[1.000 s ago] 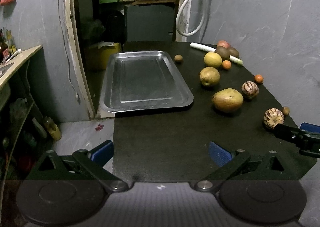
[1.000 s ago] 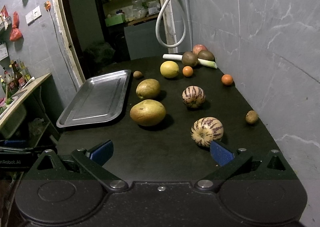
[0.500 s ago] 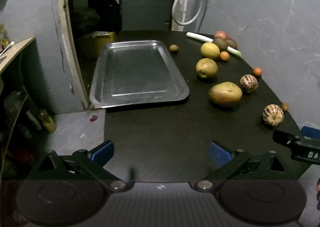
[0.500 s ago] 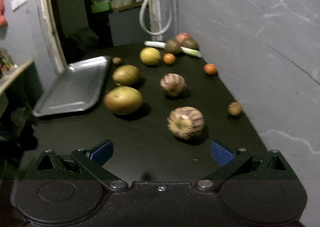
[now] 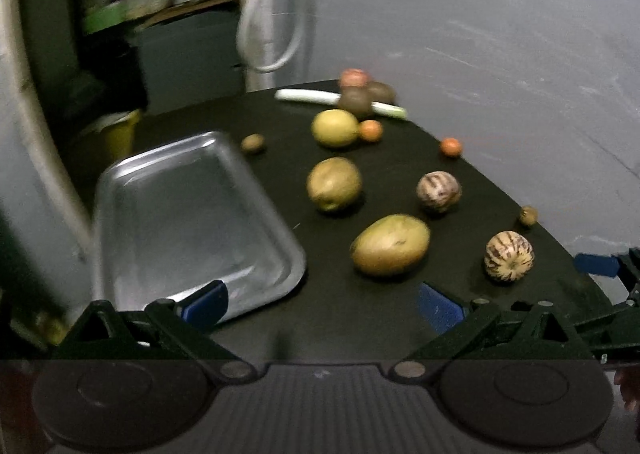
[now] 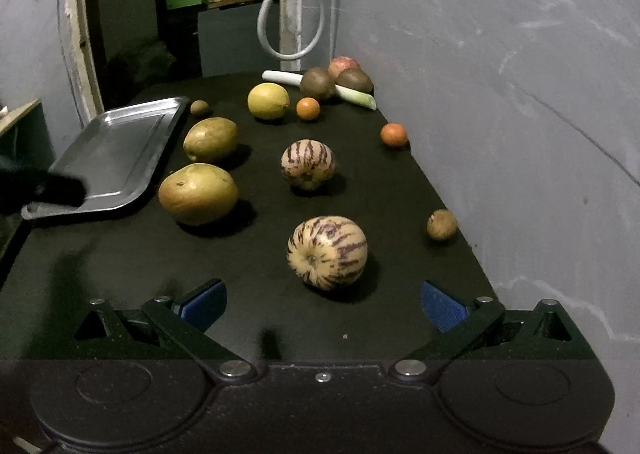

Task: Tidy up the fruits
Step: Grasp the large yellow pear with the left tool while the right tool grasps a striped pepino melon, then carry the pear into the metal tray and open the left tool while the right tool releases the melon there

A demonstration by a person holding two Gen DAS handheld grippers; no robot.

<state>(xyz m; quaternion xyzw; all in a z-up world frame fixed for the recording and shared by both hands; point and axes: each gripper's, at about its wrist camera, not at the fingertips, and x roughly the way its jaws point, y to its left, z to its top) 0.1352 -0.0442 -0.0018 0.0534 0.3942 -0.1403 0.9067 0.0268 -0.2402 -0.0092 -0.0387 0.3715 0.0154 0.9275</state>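
1. Left gripper [image 5: 324, 304]: black two-finger tool with blue pads, lower edge of the left wrist view; fingers wide apart, holding nothing. Its left pad overlaps the near corner of the tray in the picture; whether it touches cannot be told.
2. Right gripper [image 6: 324, 304]: same build, lower edge of the right wrist view; fingers wide apart, empty, above the black tabletop [image 6: 400, 190].
3. Shallow rectangular silver metal tray [image 6: 116, 150]: left middle of the right wrist view, at the table's left edge, with nothing in it.
4. Cream round melon with purple stripes [image 6: 327, 252]: lower centre, just ahead of the right gripper's open fingers, not touched.
5. Second striped cream melon [image 6: 307, 163]: centre of frame, farther back.
6. Large oval yellow-green mango [image 6: 199, 193]: left of centre, near the tray's right rim.
7. Smaller yellow-green rounded fruit [image 6: 211, 139]: behind the mango, beside the tray.
8. Round yellow citrus [image 6: 268, 101]: upper centre.
9. Two small orange fruits: one [image 6: 308, 109] just right of the citrus, one [image 6: 394, 134] near the grey wall.
10. Two small brown fruits: one [image 6: 199, 107] by the tray's far corner, one [image 6: 441, 224] at right.
11. White-green leek stalk [image 6: 356, 95]: upper centre, among two brown kiwi-like fruits [image 6: 317, 83] and a reddish fruit [image 6: 344, 64].
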